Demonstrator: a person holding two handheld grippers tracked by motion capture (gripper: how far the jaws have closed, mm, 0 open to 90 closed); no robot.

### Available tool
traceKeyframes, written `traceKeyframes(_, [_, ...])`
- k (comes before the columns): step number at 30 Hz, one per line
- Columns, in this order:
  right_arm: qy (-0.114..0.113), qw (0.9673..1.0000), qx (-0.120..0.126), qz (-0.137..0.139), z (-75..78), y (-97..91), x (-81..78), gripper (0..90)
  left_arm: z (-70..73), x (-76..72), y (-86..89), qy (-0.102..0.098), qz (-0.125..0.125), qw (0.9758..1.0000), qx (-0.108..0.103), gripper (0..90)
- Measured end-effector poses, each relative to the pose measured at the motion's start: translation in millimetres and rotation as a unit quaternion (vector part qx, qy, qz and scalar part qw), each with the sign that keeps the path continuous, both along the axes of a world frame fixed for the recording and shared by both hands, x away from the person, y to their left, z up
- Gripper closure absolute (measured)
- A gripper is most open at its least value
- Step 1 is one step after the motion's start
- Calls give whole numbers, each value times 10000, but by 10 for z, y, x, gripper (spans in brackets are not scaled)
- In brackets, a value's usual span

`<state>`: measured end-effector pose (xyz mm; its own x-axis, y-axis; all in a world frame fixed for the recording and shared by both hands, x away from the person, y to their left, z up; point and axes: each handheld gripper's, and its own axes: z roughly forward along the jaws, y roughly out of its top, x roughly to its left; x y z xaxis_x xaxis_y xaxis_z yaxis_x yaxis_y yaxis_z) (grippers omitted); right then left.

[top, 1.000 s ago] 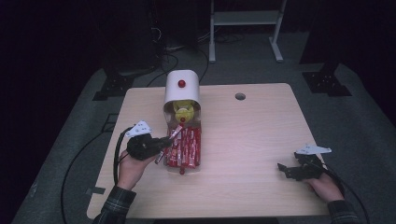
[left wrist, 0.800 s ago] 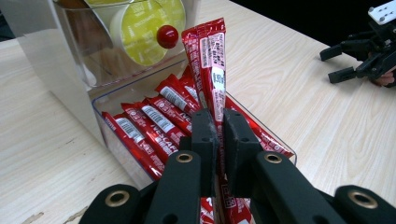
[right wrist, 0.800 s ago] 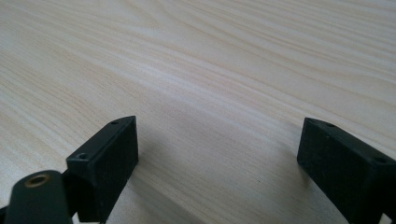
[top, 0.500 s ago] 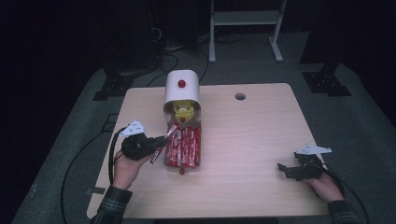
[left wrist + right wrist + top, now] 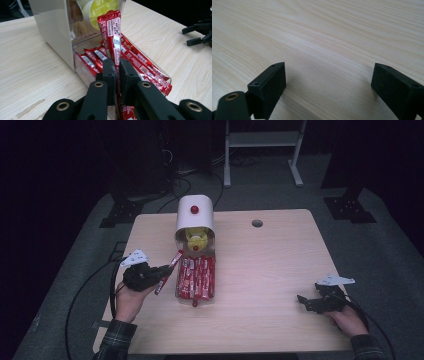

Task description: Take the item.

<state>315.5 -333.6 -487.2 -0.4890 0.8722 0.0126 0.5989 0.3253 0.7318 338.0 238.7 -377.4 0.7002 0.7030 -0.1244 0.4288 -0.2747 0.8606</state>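
- The left tongs (image 5: 115, 75) were found clamped on one red sachet (image 5: 112, 37), held just beside the clear drawer (image 5: 160, 75) of matching sachets.
- The right tongs (image 5: 328, 82) were found wide and empty, well apart on the tabletop (image 5: 270, 265).
- It was judged that the sachet should be lowered flat, kept off the drawer rim and the white housing (image 5: 195, 212) beyond.
- Bare tabletop was noted beside the left tongs.

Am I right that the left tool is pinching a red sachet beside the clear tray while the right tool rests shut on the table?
Not quite: the right tool rests open, jaws wide apart over bare table, as the right gripper view shows. The left tool does pinch a red sachet beside the clear tray.
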Motion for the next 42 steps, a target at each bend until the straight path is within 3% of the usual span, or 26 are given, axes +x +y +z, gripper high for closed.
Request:
traceKeyframes(20, [0,10000,-3,1,0,0,0,114,-149,105,189,174,410,9990,98,841])
traceKeyframes(28, [-5,10000,-6,4,0,-1,1,114,-177,135,197,199,468,9986,153,841])
traceKeyframes(42, [0,10000,-4,1,0,0,0,114,-342,241,164,422,567,9967,388,841])
